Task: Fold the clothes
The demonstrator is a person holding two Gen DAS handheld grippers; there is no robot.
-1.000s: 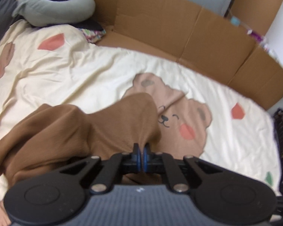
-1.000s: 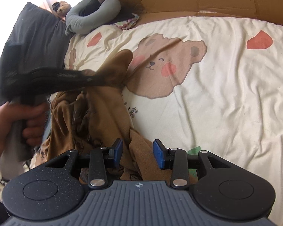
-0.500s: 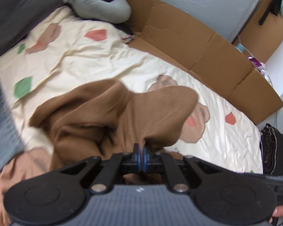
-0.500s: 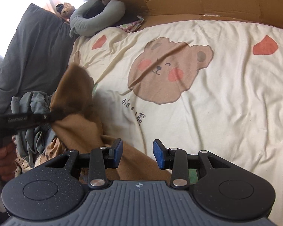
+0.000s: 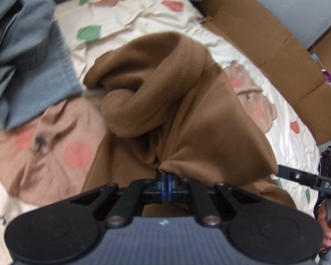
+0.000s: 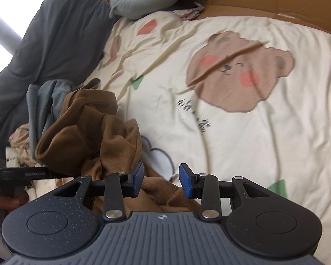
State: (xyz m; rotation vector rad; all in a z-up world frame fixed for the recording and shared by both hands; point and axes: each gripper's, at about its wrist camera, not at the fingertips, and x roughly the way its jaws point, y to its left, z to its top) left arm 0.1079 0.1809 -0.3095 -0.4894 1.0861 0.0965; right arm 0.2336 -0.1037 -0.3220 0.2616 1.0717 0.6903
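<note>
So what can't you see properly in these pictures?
- What kind of clothing the brown garment is: bunched up in both views, its lower part behind the left gripper.
- The grey-blue clothes: blurred and cut off by the left wrist view's edge.
- The small writing on the bedsheet: blurred, right wrist view.
- The person's hand: mostly cut off at the edge.

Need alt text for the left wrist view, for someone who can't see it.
The left tongs, shut, pinch a fold of a crumpled brown garment above a cream bear-print bedsheet. A grey-blue garment lies at upper left; flattened cardboard lines the bed's far edge.
</note>
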